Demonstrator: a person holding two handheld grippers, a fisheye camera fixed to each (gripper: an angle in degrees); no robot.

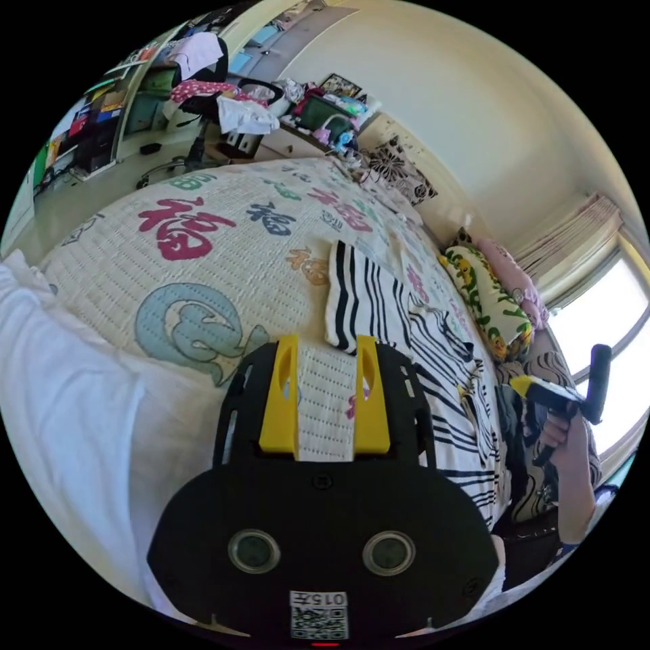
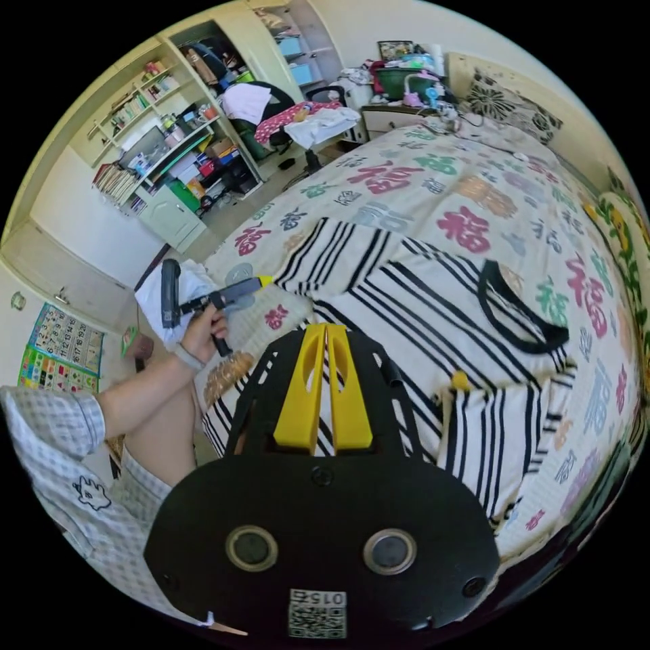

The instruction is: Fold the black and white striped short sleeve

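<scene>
Striped short sleeve shirt (image 2: 420, 305) lies flat, collar up, on the patterned bedspread (image 2: 474, 183), one sleeve (image 2: 338, 254) spread toward the bed's edge. Left gripper (image 1: 326, 352), jaws parted and empty, hovers near that sleeve; right gripper (image 2: 326, 335), jaws closed on nothing, above the hem. Pinch the sleeve edge squarely before folding inward.

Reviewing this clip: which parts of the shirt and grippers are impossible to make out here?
- Striped shirt: its hem, right gripper view, is behind the right gripper housing.
- Shirt's far sleeve, left gripper view: squeezed by fisheye at the bed edge.
- Left gripper, right gripper view: too small to judge its jaws.
</scene>
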